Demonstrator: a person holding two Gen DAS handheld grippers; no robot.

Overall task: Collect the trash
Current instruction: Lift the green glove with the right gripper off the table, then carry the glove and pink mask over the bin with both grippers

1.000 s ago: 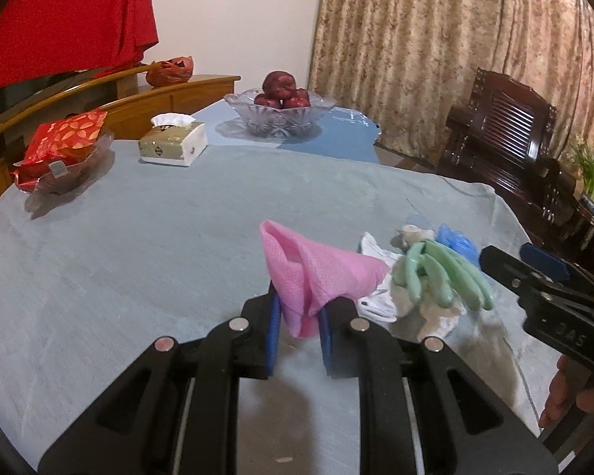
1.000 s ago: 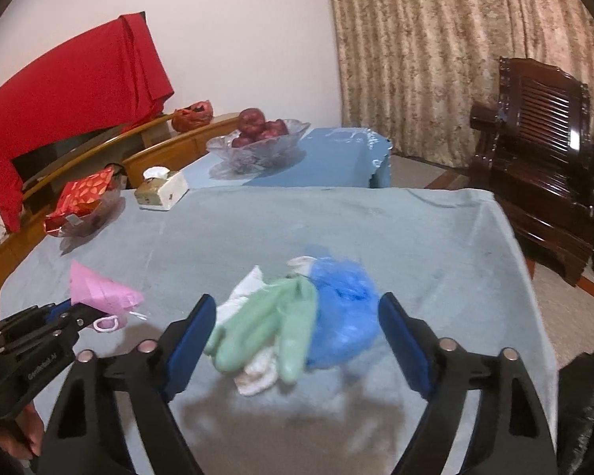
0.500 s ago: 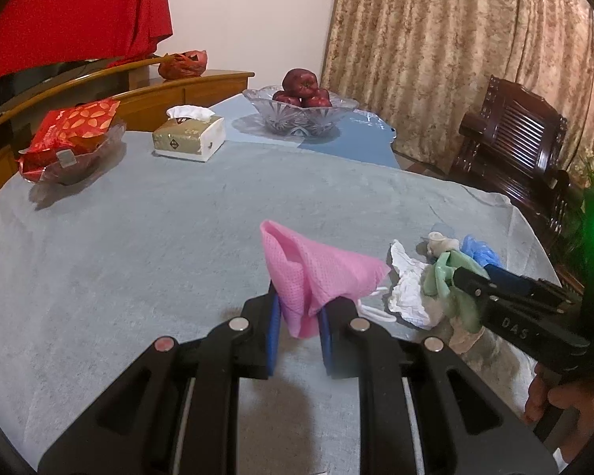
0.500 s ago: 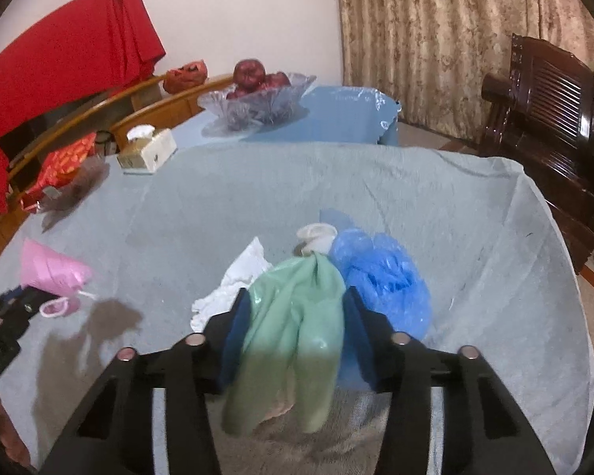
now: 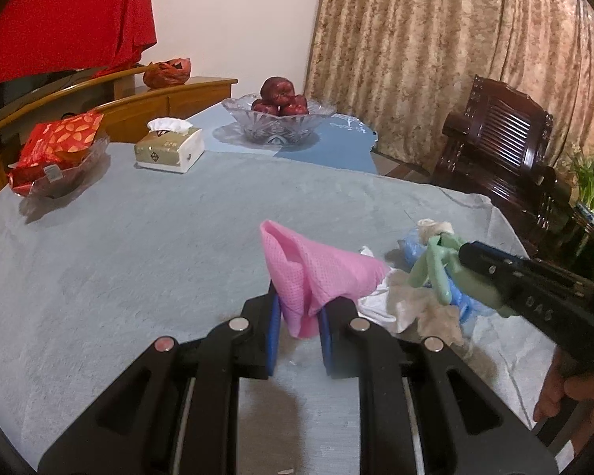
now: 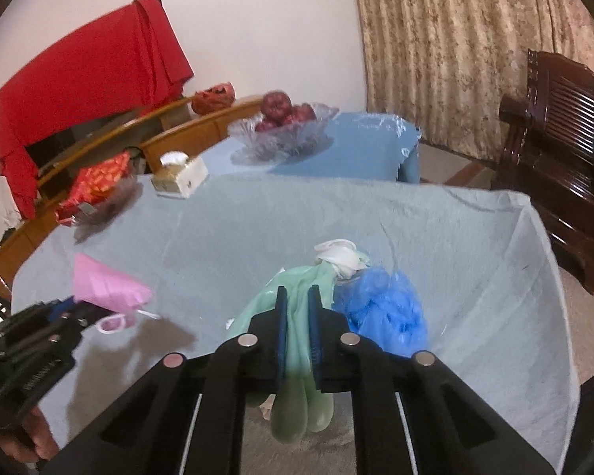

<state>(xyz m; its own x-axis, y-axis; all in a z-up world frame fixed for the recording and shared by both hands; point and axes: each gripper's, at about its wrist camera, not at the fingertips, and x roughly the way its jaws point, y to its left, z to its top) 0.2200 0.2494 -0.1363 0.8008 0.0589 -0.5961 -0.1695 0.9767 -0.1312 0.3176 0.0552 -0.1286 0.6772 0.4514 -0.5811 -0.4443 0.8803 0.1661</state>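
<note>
My left gripper [image 5: 297, 316] is shut on a pink face mask [image 5: 316, 273], held just above the grey tablecloth; it also shows in the right wrist view [image 6: 107, 289]. My right gripper [image 6: 297, 316] is shut on a pale green rubber glove [image 6: 297, 356] and lifts it off the cloth; the glove also shows in the left wrist view [image 5: 435, 265]. A crumpled blue plastic piece [image 6: 384, 308] lies just right of the glove, a white wad [image 6: 338, 257] sits at the glove's far end, and white and beige tissues [image 5: 408, 308] lie under it.
A tissue box [image 5: 170, 150], a dish with a red packet [image 5: 55, 154] and a glass bowl of red fruit [image 5: 279, 118] stand at the table's far side. A dark wooden chair [image 5: 499, 150] stands right. The table's right edge [image 6: 550, 261] is near the pile.
My right gripper closed on the green glove and has lifted it off the cloth. My left gripper kept hold of the pink mask and moved closer to the pile.
</note>
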